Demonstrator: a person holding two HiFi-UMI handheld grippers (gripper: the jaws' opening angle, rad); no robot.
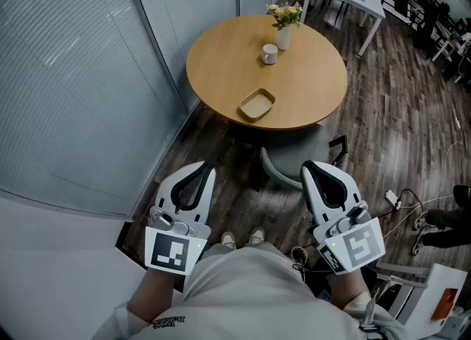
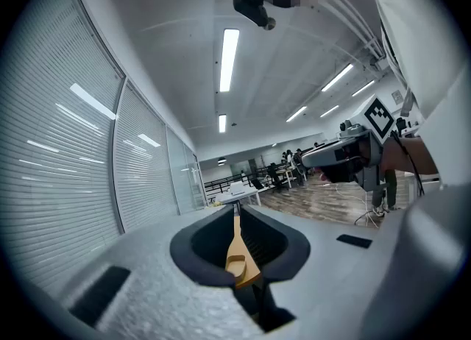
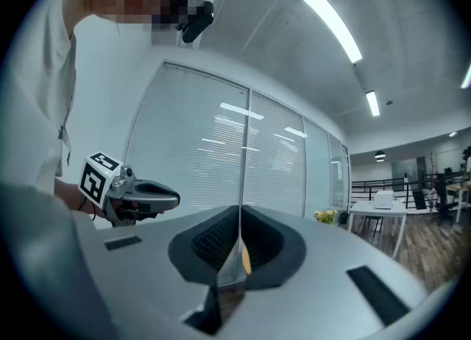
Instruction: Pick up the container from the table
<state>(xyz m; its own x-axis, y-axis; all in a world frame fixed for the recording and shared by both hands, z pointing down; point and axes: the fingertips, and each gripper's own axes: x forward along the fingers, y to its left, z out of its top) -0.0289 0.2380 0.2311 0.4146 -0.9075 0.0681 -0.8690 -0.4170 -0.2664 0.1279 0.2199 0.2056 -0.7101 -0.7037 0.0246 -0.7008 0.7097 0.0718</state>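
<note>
The container (image 1: 257, 104) is a shallow tan tray lying near the front edge of a round wooden table (image 1: 309, 73). Both grippers hang well short of the table, level, at the person's waist. My left gripper (image 1: 207, 168) has its jaws together with nothing in them; through the thin slit between its jaws (image 2: 235, 217) a strip of the table and the container (image 2: 237, 263) shows. My right gripper (image 1: 308, 164) is also shut and holds nothing (image 3: 240, 217). Each gripper shows in the other's view: the right gripper (image 2: 346, 158) and the left gripper (image 3: 140, 199).
A white cup (image 1: 270, 53) and a white vase of flowers (image 1: 285, 28) stand on the table's far side. A grey chair (image 1: 283, 168) sits tucked under the near edge. A glass wall with blinds (image 1: 88, 73) runs along the left; cables (image 1: 412, 206) lie on the wooden floor at right.
</note>
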